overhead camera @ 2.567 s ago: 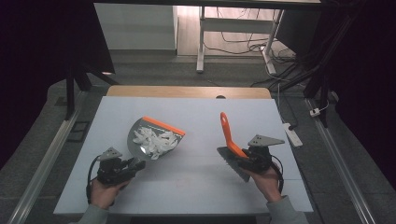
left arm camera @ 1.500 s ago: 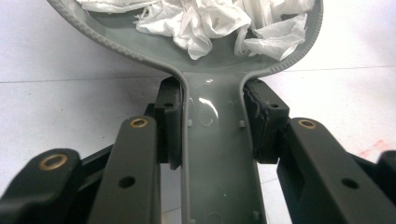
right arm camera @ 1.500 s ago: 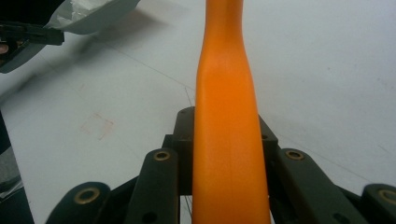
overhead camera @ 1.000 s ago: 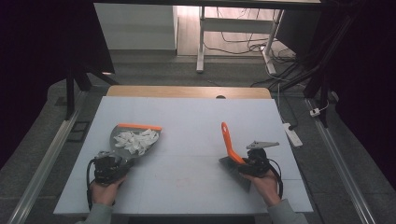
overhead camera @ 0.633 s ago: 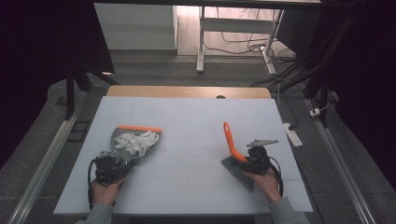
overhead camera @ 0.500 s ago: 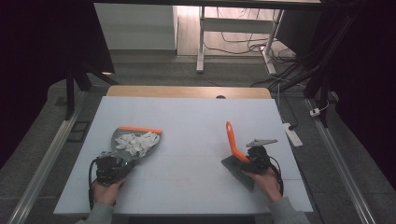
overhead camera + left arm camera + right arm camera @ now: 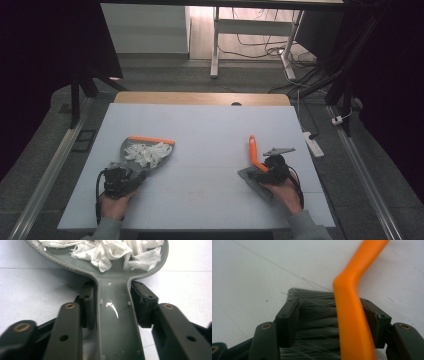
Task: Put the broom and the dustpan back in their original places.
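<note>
**Desk:** What is in your left hand?

**Me:** My left gripper sits low at the near left of the pale grey worktop. Between its jaws is the handle of a grey plastic dustpan with an orange front lip. The dustpan lies flat on the worktop, its mouth pointing away from me. A heap of crumpled white paper scraps fills its bowl.

**Desk:** Are those jaws clenched?

**Me:** They have just been easing apart. In the left gripper view, the black pads stand right against both sides of the handle. Whether they still press on it, I cannot tell. The paper scraps crowd the bowl just beyond the jaws.

**Desk:** And the right side?

**Me:** My right gripper is at the near right of the worktop, well apart from the dustpan. A hand brush with a bent orange plastic handle and dark grey bristles stands between its jaws. These jaws have just been opening and are now released. In the right gripper view, the one pad is clear of the handle, with only bristles beside it. The orange handle crosses in front of the other pad. The brush has its bristle head down on the worktop, and the handle rises away from me.

**Desk:** Your hands?

**Me:** My left hand and right hand each grip a gripper body near the worktop's front edge.
</note>
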The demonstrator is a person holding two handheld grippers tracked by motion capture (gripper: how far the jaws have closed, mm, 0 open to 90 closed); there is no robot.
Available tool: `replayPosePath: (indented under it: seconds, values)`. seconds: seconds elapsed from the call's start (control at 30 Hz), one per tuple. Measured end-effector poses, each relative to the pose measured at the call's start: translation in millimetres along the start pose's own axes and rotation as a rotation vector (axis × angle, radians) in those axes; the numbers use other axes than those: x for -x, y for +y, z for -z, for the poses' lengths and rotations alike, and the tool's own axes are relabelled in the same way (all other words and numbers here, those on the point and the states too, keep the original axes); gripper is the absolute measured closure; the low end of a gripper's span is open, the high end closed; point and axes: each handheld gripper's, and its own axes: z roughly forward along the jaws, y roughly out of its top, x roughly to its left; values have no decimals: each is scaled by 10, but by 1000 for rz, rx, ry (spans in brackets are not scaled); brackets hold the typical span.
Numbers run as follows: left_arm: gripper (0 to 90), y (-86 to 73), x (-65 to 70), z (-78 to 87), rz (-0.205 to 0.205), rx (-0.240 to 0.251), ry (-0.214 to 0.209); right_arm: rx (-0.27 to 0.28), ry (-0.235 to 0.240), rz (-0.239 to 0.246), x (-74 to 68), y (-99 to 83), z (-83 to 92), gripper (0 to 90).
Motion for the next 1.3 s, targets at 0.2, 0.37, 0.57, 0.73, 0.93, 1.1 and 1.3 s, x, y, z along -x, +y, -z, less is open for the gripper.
replayPosePath:
  seconds: [0.2,0.37,0.57,0.73,0.93,1.1,1.3]
  values:
    - [351,4,16,19,-9,2,1,-18,-55,-2,-8,17,12,345]
    - [223,4,36,55,-16,10,19,16,-81,23,-3,18,81,342]
    - [163,-4,44,214,-64,27,28,81,-56,65,-76,21,209,342]
    - [183,4,32,371,-160,56,-14,108,-5,113,-124,-4,290,352]
    - [211,27,25,420,-245,62,-117,131,49,147,-147,-64,358,362]
    - [216,49,31,465,-325,53,-211,143,69,186,-198,-142,422,373]
    - [224,59,67,444,-389,26,-241,167,84,194,-187,-252,500,387]
